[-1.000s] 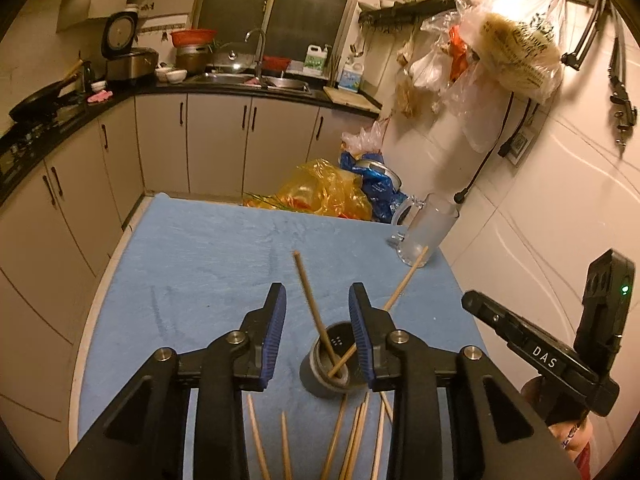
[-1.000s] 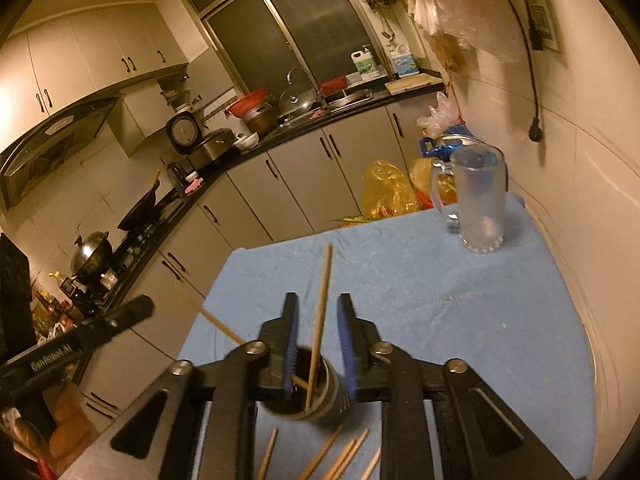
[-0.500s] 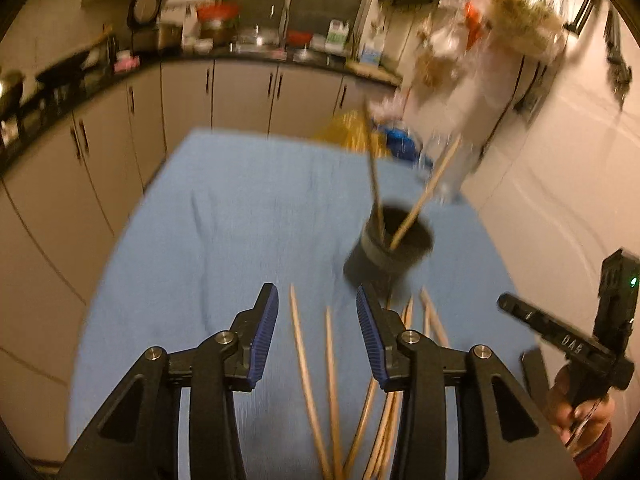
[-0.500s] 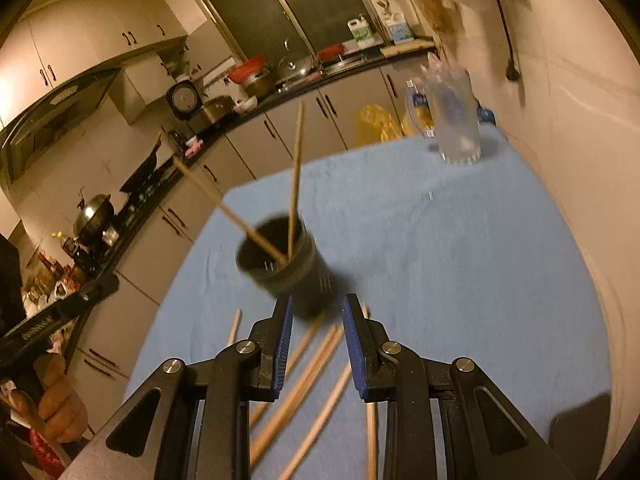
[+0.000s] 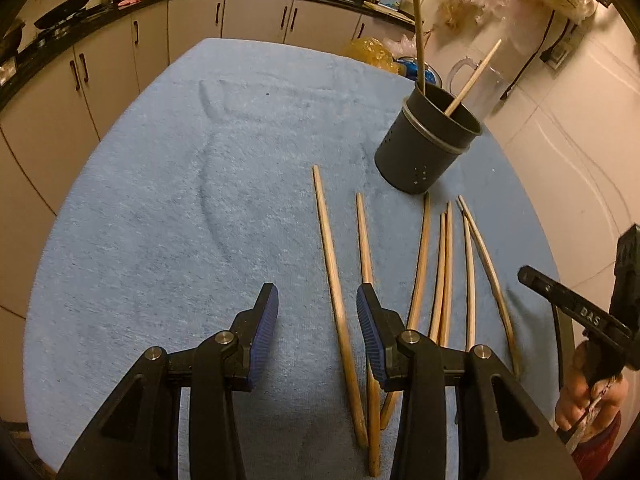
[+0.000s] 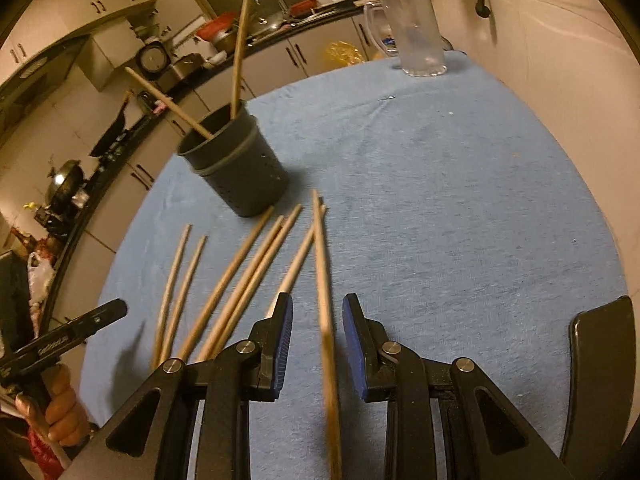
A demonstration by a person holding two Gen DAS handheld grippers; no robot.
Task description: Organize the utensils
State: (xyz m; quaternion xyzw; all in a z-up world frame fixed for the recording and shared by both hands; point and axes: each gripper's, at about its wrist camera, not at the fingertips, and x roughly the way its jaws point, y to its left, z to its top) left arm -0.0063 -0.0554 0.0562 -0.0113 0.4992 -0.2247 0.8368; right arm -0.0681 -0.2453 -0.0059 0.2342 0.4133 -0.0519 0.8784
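We take the dark holder [image 5: 428, 140] as our landmark; it stands upright on the blue-covered counter [image 5: 180, 200], with two chopsticks already leaning inside it.

Farthest to the left of the holder, our left tongs [image 5: 316, 320] now hover low over the cloth. A second ago they sat right around the holder; they have since dropped and pulled back toward the near edge, and their jaws have just been opening. They stand spread, with the leftmost loose chopstick [image 5: 334, 280] running between the pads but not pinched.

Nearer the holder, the other loose chopsticks [image 5: 444, 268] fan out on the cloth from just below its base toward us, some side by side, some crossing at their near ends.

To the right of the holder, our right tongs [image 6: 316, 340] have likewise come down from above its rim. They stand apart, with the rightmost chopstick [image 6: 322, 280] lying between the pads; we cannot see either pad pressing on it. Beyond the holder, a clear glass mug [image 6: 420, 36] stands near the wall.

We judge that both hands have finished a drop-off and are lining up the next pick, so most of the sorting remains.
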